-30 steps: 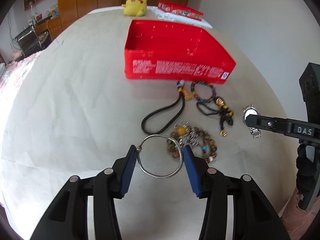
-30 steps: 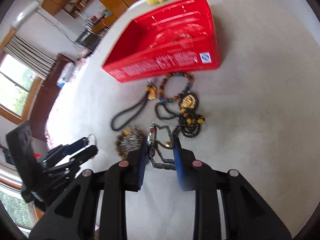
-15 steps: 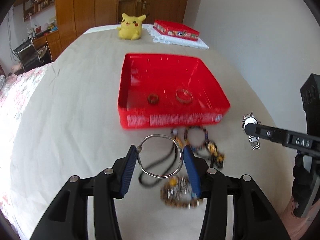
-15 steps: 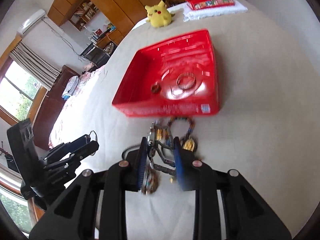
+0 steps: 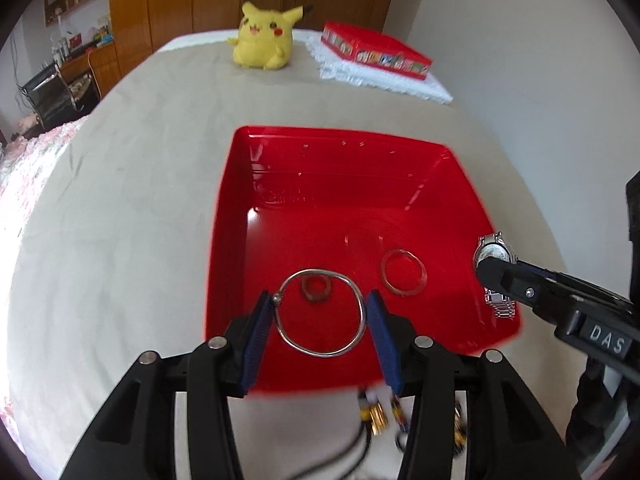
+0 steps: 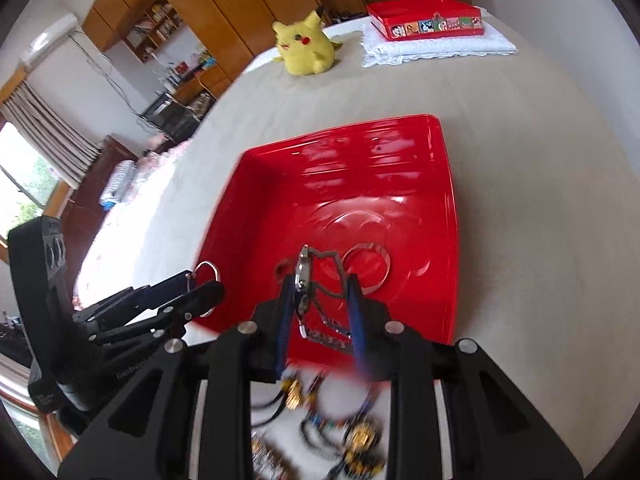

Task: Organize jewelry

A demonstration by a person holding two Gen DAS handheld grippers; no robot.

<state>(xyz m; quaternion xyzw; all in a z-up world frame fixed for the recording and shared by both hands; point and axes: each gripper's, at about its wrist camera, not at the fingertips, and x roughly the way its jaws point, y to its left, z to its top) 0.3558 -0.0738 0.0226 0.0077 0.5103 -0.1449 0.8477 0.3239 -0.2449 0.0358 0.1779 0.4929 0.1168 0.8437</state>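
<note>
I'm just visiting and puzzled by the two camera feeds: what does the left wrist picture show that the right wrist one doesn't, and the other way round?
Only the left wrist view shows the small dark ring in the tray clearly, seen through the held bangle. Only the right wrist view shows the window and the watch's open strap. Both show the red tray, the yellow plush toy, the silver ring inside, and each other's gripper.

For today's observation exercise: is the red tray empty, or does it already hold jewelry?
Not empty. Two pieces lie on the floor of the red tray: a small dark ring and a silver bangle.
</note>
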